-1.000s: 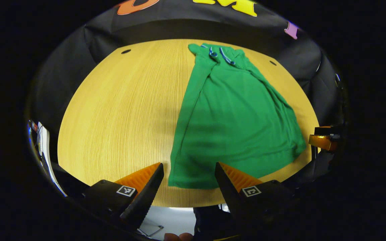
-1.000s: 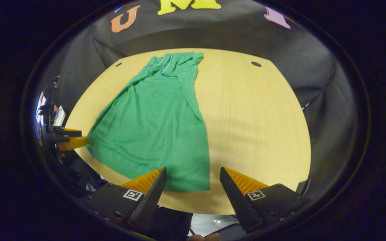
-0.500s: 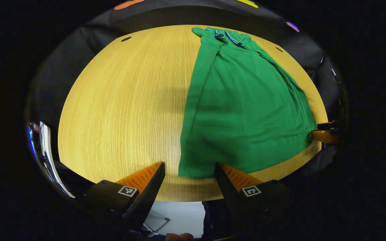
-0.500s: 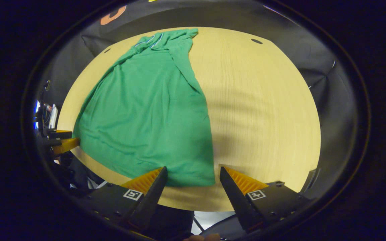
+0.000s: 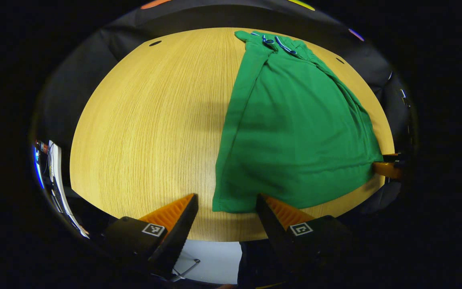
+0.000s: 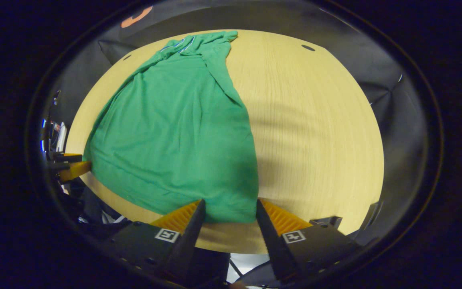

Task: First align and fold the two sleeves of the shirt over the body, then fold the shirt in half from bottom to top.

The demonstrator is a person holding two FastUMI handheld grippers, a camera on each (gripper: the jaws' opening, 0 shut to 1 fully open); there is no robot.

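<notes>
A round wooden table (image 5: 142, 120) is filling the booth, with black cloth hanging behind it and two small dark holes (image 5: 155, 43) sitting near its far edge. The green shirt (image 5: 295, 124) is lying flat on the table, sleeves already folded over the body, collar toward the far edge and hem toward the near edge.

In the left gripper view, the left gripper (image 5: 225, 208) is hovering low at the near table edge, pointing along the shirt. Its fingers are standing wide apart around the shirt's left hem corner, gripping nothing; whether they touch the cloth cannot be told.

In the right gripper view, the right gripper (image 6: 229, 212) is sitting at the shirt's (image 6: 175, 132) right hem corner. Its fingers are partly closed, flanking the corner closely; whether both press on it cannot be told.
</notes>
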